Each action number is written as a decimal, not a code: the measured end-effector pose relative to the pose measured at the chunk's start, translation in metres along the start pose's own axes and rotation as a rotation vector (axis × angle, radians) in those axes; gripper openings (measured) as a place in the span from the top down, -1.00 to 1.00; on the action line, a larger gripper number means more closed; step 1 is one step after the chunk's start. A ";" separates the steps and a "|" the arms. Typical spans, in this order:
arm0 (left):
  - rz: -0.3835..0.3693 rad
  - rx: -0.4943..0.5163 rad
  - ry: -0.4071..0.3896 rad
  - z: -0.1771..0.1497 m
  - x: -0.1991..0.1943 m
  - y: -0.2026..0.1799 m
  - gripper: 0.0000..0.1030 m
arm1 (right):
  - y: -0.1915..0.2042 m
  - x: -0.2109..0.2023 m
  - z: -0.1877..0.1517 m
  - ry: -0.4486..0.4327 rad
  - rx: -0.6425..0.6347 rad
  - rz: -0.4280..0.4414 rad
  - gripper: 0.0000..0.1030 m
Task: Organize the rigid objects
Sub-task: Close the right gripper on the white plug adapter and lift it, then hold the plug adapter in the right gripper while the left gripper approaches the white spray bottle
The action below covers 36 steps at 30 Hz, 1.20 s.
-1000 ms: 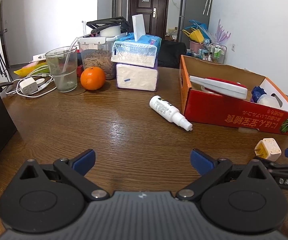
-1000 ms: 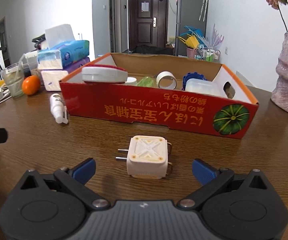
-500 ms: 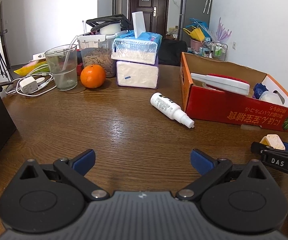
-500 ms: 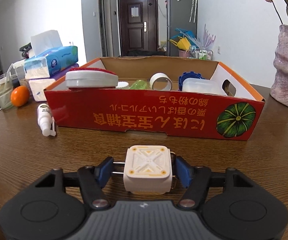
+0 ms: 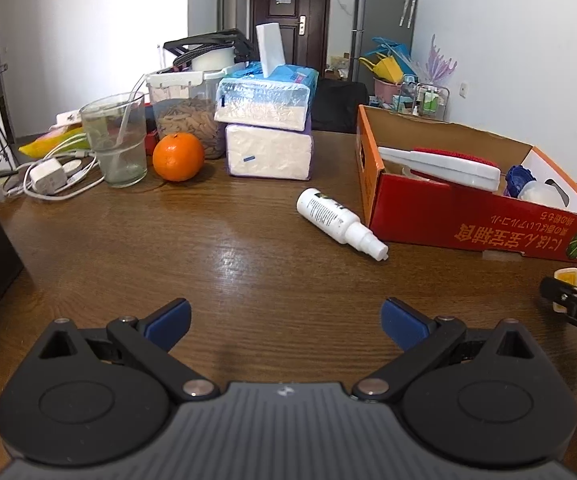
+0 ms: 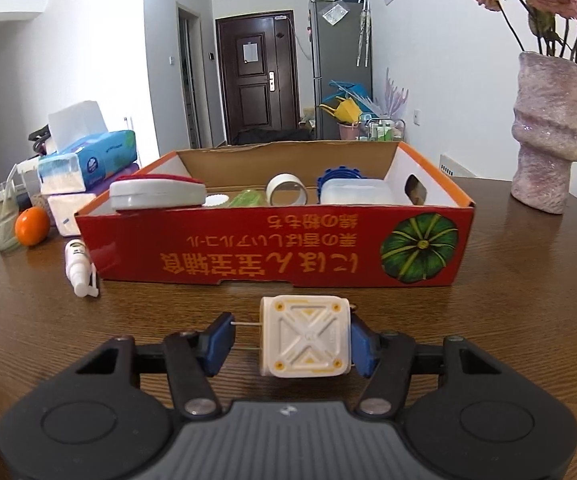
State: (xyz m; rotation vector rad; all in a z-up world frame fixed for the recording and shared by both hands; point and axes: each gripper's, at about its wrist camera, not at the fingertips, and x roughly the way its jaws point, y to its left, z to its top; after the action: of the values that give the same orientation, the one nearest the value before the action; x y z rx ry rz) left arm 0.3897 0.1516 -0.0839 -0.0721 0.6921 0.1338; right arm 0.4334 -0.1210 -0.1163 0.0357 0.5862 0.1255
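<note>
Two grippers over one wooden desk [image 5: 248,264]. Left gripper [image 5: 284,318]: fingers wide apart, nothing between them, hovering over bare wood; judged to be idle while the other works.

At 10 o'clock in the left view stand a glass [image 5: 114,140] with a little water and a straw, an orange [image 5: 178,157] just beside it, a lidded tub [image 5: 186,120] partly filled with what looks like pasta, and two tissue packs [image 5: 268,128] stacked, all well apart from the sorting area.

At 1 o'clock a spray bottle [image 5: 338,222] lies on its side, nozzle toward the box, not yet stowed.

Right gripper [image 6: 290,344]: its fingers have just been closing, and the plug adapter [image 6: 305,336] sits between them. The right pad presses the body; the left pad [image 6: 218,342] meets the prong tips, so the squeeze runs along the prongs, probably because the adapter lay that way on the desk. Such a grip could slip or pivot when lifted.

At 12 o'clock from the adapter, near it, stands the open red box [image 6: 272,252], the likely destination. It holds, left to right, a white and red brush-like tool [image 6: 156,194], a green item, a tape roll [image 6: 287,195], a blue ridged lid [image 6: 336,174] and a clear plastic container [image 6: 354,194]. Room remains inside, I judge.

At 2 o'clock stands a vase [image 6: 548,136] of dried roses, outside the box.
</note>
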 end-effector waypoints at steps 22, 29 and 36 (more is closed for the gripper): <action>-0.130 0.289 0.031 0.039 0.067 -0.029 -1.00 | -0.030 -0.030 -0.012 -0.039 0.031 -0.035 -0.14; -0.126 0.395 0.028 0.062 0.077 -0.022 -1.00 | -0.040 -0.043 -0.020 -0.036 0.044 -0.061 -0.14; -0.252 0.393 0.014 0.063 0.083 -0.017 -1.00 | -0.047 -0.053 -0.026 -0.032 0.050 -0.107 -0.14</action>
State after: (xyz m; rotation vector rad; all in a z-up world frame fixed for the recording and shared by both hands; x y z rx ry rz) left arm 0.4953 0.1502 -0.0883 0.2162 0.7064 -0.2448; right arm 0.3798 -0.1746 -0.1122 0.0547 0.5581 0.0062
